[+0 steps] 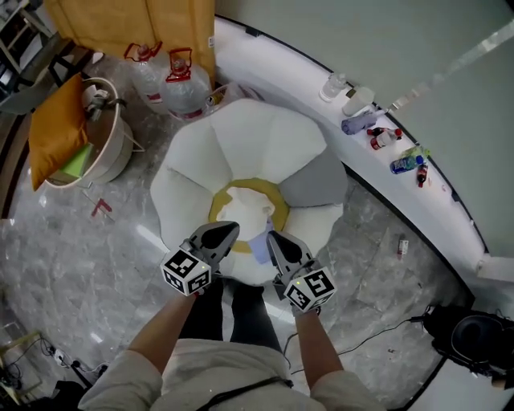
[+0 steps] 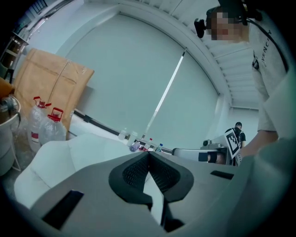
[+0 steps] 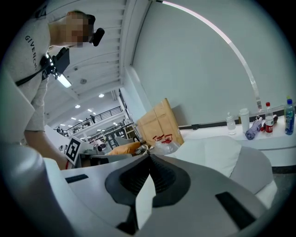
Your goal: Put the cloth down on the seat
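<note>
The seat (image 1: 241, 136) is a white, petal-shaped pouf with a yellow ring (image 1: 279, 199) round its pale centre. In the head view both grippers hover over its near edge. A pale bluish cloth (image 1: 259, 247) hangs between them. My left gripper (image 1: 227, 233) is shut on one edge of it, and my right gripper (image 1: 274, 238) is shut on the other. In the left gripper view the jaws (image 2: 149, 154) meet, with a pale strip of cloth (image 2: 156, 194) pinched below the pads. The right gripper view shows the same: the right gripper (image 3: 149, 157) is shut, cloth strip (image 3: 145, 199) between the pads.
Two water jugs (image 1: 181, 80) and a cardboard sheet (image 1: 136, 24) stand behind the seat. A white tub (image 1: 112, 148) with an orange cushion (image 1: 55, 128) is at the left. Several bottles (image 1: 385, 136) line the curved white ledge. A black bag (image 1: 474, 337) and a cable (image 1: 385, 329) lie at the right.
</note>
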Motion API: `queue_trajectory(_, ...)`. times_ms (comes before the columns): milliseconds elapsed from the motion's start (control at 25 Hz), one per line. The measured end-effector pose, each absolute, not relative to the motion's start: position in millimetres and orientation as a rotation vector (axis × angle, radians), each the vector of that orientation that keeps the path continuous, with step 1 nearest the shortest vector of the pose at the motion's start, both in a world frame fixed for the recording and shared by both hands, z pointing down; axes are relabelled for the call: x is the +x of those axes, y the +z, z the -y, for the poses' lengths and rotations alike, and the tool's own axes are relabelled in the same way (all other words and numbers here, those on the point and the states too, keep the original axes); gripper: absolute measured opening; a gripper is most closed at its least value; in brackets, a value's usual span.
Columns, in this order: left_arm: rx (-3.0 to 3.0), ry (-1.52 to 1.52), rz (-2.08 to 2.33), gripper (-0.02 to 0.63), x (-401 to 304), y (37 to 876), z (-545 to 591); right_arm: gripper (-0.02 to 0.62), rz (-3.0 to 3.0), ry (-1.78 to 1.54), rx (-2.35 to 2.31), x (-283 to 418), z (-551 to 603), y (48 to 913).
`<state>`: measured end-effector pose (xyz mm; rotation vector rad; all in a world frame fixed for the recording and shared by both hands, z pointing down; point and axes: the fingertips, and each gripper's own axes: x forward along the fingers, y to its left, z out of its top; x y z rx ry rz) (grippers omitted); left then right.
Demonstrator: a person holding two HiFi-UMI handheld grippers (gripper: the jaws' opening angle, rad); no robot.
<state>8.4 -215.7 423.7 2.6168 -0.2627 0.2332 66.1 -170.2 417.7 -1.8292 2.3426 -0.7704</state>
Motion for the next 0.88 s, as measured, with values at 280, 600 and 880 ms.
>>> queue_trajectory(280,2.626,0.147,0.158,0.014,16,358,196,0.018,-2.331,-0.727,-1.788,63,150,362)
queue_trajectory(600,2.681,0.143,0.09,0.014,13,306,173,0.018,-2.319,-0.693,-1.763,59,137,311)
queue_trajectory(880,2.719,0.123,0.067,0.014,0,263,171,0.018,-2.352,-0.616,-1.718,50,131,260)
